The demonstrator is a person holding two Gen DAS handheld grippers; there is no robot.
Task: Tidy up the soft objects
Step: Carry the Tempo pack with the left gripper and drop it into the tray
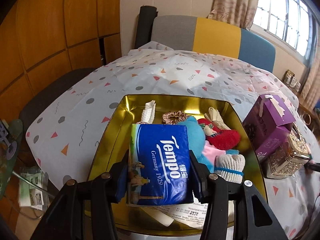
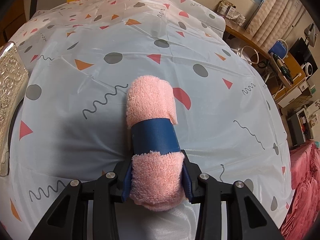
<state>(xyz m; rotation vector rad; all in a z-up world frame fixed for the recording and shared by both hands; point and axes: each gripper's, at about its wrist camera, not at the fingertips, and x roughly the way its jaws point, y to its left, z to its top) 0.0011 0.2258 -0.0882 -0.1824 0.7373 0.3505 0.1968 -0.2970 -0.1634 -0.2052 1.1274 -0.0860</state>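
My left gripper [image 1: 158,172] is shut on a blue Tempo tissue pack [image 1: 160,156] and holds it over the near part of an open gold tin [image 1: 112,124]. Inside the tin lie a blue plush [image 1: 192,132], a red knitted piece [image 1: 222,138], a white glove bundle [image 1: 230,166] and a pink scrunchie [image 1: 172,118]. In the right wrist view, my right gripper [image 2: 157,178] is shut on the near end of a rolled pink towel [image 2: 150,104] with a blue paper band [image 2: 154,136]. The roll's far end lies over the patterned tablecloth [image 2: 80,40].
A purple carton [image 1: 268,124] and an ornate silver box [image 1: 288,156] stand right of the tin; the silver box [image 2: 10,92] also shows at the left edge of the right wrist view. A striped chair [image 1: 216,34] stands behind the table. A cluttered desk [image 2: 280,64] lies beyond the table's right edge.
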